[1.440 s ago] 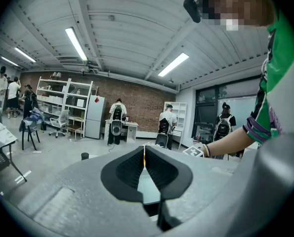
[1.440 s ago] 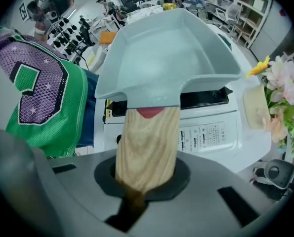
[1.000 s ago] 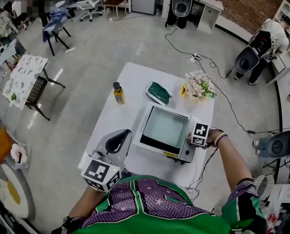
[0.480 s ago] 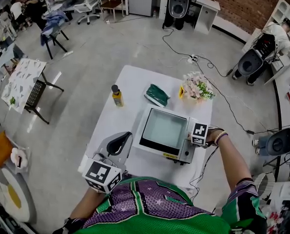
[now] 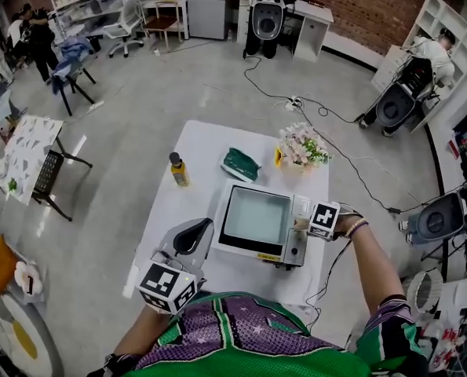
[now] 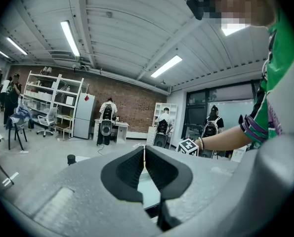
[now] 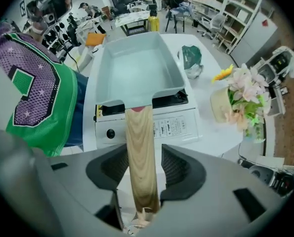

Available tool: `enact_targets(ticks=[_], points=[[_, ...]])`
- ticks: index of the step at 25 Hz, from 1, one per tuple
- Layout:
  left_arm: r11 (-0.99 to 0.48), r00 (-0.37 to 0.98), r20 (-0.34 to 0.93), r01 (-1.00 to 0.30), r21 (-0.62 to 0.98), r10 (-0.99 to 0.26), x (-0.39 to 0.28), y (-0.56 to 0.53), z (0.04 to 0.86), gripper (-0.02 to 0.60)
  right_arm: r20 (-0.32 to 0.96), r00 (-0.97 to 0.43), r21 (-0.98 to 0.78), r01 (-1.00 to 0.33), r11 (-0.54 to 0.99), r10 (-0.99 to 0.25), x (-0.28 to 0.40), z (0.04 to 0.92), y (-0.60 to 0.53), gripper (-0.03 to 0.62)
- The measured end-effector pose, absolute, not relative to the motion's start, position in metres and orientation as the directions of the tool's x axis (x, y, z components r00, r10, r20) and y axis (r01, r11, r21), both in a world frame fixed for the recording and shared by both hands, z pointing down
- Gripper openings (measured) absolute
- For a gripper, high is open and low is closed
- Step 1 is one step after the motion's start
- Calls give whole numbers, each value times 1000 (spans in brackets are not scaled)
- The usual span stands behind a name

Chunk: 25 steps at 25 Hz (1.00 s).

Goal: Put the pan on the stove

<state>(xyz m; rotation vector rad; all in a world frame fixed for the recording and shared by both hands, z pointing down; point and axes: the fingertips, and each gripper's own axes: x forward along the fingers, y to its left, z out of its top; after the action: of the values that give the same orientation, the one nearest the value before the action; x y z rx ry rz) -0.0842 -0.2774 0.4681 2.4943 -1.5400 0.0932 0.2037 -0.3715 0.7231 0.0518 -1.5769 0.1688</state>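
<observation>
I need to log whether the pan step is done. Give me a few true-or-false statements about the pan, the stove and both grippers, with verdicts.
The pan sits on the stove. True.
The right gripper is clamped on the pan's wooden handle. False: its jaws have just been opening and stand clear of the handle between them.
The left gripper holds the bottle. False: its jaws are together and empty; the bottle stands on the table.
The flowers stand on the same table as the stove. True.

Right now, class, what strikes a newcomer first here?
A pale square pan with a wooden handle sits on the white boxy stove on a white table. The right gripper, jaws just opened wide, straddles that handle. At the far right stand pink and white flowers.
</observation>
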Motion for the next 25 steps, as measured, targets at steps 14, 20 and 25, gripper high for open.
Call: enact_targets(ticks=[14,20,25], points=[[-567,584,115,-810,148,-804,-59,-286,459,22,974,-134,144,-270,952,-185,212,675,-380,184],[-601,621,121,-782,164,-775,-52,-287,463,21,898,-305,166,-432,887,-316,186,642,-384,181],[-628,648,126,-760,168,-751,-55,-289,467,23,815,-378,189,-544,818,-440,159,627,-373,176]])
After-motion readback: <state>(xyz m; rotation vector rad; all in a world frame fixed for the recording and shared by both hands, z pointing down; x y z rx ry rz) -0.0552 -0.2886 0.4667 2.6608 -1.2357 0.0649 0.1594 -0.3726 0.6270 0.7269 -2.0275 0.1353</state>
